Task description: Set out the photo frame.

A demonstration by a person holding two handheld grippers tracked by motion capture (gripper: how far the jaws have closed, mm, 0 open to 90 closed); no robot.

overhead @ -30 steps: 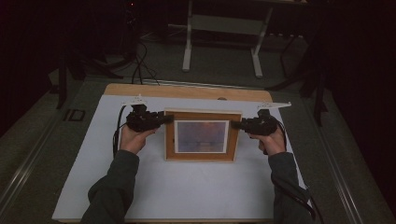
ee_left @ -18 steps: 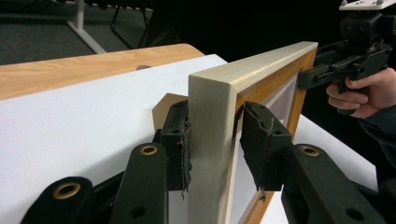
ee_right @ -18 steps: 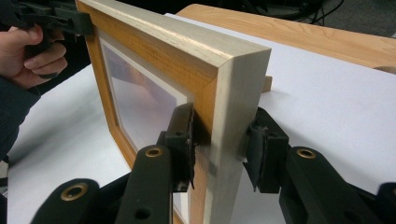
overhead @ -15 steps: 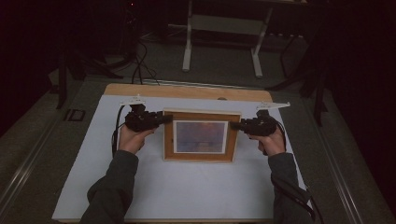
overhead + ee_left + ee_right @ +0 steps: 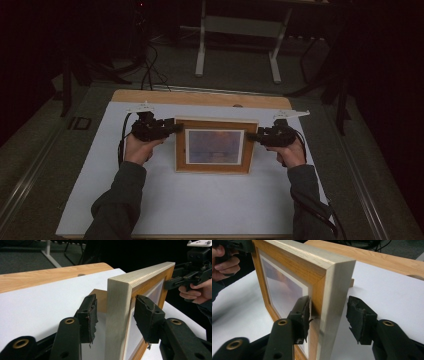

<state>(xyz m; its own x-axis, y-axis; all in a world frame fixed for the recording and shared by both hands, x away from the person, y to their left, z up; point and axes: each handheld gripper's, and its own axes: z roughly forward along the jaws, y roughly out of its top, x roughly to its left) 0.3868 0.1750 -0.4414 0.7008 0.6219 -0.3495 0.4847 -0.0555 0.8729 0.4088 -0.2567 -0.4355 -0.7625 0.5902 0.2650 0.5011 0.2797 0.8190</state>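
A white sheet (image 5: 200, 200) is spread over the wooden counter (image 5: 200, 97). A wooden picture frame (image 5: 216, 146) is stood upright near the middle of the sheet. The left tongs (image 5: 172, 129) are placed at nine o'clock of the frame and the right tongs (image 5: 251, 136) at three o'clock. Both tongs have just been opened wider. Each side edge of the frame is kept between spread jaws, and gaps are seen beside the pads (image 5: 147, 317), so nothing is pinched.
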